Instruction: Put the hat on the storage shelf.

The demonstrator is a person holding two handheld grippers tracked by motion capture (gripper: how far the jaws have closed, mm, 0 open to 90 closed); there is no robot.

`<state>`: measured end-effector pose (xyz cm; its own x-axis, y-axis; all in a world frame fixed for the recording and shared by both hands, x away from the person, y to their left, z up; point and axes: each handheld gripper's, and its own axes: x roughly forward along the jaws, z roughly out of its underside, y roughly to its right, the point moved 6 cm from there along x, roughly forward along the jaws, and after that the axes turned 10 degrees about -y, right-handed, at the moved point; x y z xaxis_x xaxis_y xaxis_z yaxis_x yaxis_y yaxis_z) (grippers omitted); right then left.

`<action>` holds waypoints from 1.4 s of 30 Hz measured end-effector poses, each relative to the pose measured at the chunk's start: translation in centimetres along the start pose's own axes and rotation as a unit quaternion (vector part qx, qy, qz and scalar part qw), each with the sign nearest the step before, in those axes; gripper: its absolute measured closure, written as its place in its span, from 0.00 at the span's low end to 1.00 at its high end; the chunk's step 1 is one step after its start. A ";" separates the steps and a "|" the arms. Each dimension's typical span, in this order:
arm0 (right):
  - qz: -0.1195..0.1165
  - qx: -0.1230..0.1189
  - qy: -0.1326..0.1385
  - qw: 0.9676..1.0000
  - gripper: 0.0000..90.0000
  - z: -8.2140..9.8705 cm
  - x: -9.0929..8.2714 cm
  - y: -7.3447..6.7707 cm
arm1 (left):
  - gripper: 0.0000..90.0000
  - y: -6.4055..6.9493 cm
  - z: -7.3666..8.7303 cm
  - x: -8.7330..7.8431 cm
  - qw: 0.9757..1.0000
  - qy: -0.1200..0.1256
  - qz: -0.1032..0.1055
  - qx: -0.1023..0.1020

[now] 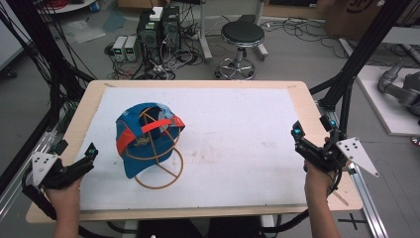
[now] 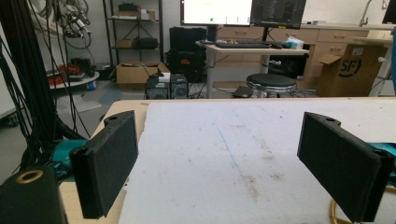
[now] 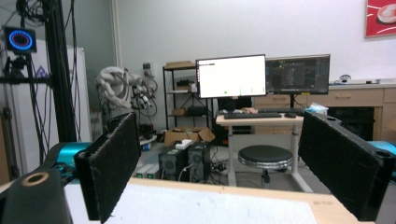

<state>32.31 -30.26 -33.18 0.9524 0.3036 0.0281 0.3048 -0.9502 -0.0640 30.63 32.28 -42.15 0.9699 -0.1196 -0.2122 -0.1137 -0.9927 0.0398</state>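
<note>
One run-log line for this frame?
cap: on wire stand, untouched | left gripper: open, near cap | right gripper: open, table's right edge

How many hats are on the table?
1. The blue cap with an orange strap sits on a wire stand on the white mat, left of the middle, nearer the left gripper.

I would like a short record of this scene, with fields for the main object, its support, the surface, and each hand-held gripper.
Object: blue cap with an orange strap
Support: wire stand, cap resting over it
Surface: white mat on the wooden table
Left hand-held gripper: open, at the mat's left edge, apart from the cap
Right hand-held gripper: open, at the table's right edge
</note>
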 end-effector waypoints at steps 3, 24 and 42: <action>0.004 0.006 0.000 1.000 0.14 0.8 -0.3 0.3 | 0.14 0.1 -0.1 0.0 1.000 0.004 0.005 -0.002; 0.034 -0.013 -0.018 0.999 0.14 3.1 -2.2 2.8 | 0.14 0.5 -0.4 0.6 1.000 0.009 0.008 -0.005; 0.032 -0.017 -0.017 0.999 0.14 3.3 -2.2 2.6 | 0.14 1.0 -0.6 0.6 1.000 0.012 0.011 0.001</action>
<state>31.02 -33.18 -36.65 0.9696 0.2446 -0.0088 0.2442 -0.9692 -0.0309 31.19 31.24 -41.63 0.9719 -0.1409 -0.1883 -0.1354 -0.9899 0.0421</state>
